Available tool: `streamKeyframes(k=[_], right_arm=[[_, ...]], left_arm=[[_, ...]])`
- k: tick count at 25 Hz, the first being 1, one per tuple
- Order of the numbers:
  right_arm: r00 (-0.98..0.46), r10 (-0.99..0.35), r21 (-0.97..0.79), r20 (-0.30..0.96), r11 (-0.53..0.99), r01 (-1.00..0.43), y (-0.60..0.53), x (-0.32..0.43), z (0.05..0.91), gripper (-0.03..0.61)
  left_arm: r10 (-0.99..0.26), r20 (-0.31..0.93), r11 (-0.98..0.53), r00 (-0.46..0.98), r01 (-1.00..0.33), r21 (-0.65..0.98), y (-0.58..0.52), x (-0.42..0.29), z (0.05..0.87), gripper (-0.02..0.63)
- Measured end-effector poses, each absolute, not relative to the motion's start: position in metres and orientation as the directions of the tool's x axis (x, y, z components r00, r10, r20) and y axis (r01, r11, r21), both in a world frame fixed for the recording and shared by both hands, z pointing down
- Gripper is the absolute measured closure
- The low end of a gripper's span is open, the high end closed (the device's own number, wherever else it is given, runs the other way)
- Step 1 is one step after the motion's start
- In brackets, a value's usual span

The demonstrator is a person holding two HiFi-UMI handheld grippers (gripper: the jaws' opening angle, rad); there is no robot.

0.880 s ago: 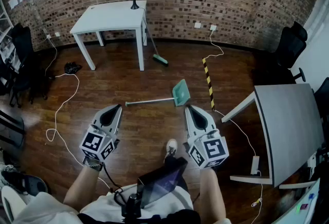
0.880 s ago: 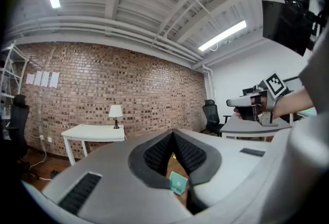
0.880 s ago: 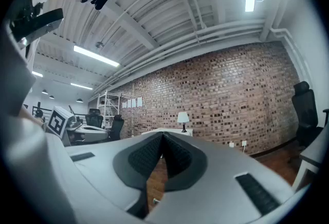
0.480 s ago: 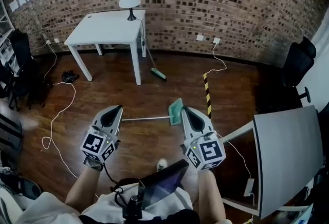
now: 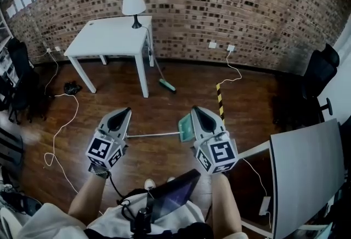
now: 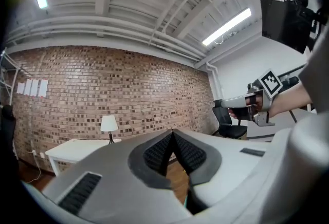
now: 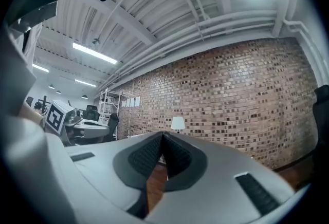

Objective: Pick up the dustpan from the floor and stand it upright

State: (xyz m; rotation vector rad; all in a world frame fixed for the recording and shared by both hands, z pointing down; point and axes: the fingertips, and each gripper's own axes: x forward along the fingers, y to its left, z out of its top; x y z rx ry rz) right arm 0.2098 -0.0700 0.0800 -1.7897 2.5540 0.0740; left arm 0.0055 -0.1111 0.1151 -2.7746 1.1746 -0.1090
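A teal dustpan [image 5: 185, 127] lies flat on the wooden floor, its long grey handle [image 5: 153, 135] pointing left. In the head view my right gripper [image 5: 195, 109] hangs above the pan and covers its right part. My left gripper [image 5: 124, 112] is held above the floor just beyond the handle's left end. Both point level toward the brick wall, with jaws shut and nothing between them. My left gripper [image 6: 171, 134] and my right gripper [image 7: 162, 136] show only closed pads in their own views; the dustpan is hidden there.
A white table [image 5: 109, 40] with a lamp [image 5: 133, 6] stands by the brick wall. A broom [image 5: 162, 79] leans at its right leg. A yellow-black strip [image 5: 220, 100] and white cables [image 5: 61, 123] cross the floor. A grey table [image 5: 307, 172] is at right, office chairs [image 5: 321, 70] beyond.
The view has advanced toward the dustpan: it slid down and left in the head view until the right gripper overlaps it. Both grippers stay shut and level.
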Motion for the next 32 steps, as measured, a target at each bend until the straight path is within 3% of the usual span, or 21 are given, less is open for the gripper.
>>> streamKeyframes(k=[15,26,29,32], right_arm=[[-0.328,-0.942,-0.030,-0.072,0.331,-0.943,-0.113,0.181,0.071,0.580],[-0.320,-0.947,-0.021,-0.010,0.320,-0.947,-0.146,0.177,0.122,0.560],[-0.362,-0.932,-0.001,0.003,0.362,-0.932,-0.171,0.180,0.141,0.471],[-0.401,-0.916,0.022,0.013,0.401,-0.916,-0.205,0.185,0.169,0.466]], left_arm=[[-0.711,0.014,-0.700,0.704,-0.704,-0.121,-0.148,-0.025,0.121,0.614],[-0.735,0.086,-0.678,0.673,-0.734,-0.050,-0.183,-0.055,0.186,0.552],[-0.748,0.112,-0.661,0.654,-0.750,-0.034,-0.207,-0.055,0.213,0.548],[-0.777,0.137,-0.621,0.615,-0.784,0.000,-0.234,-0.059,0.252,0.532]])
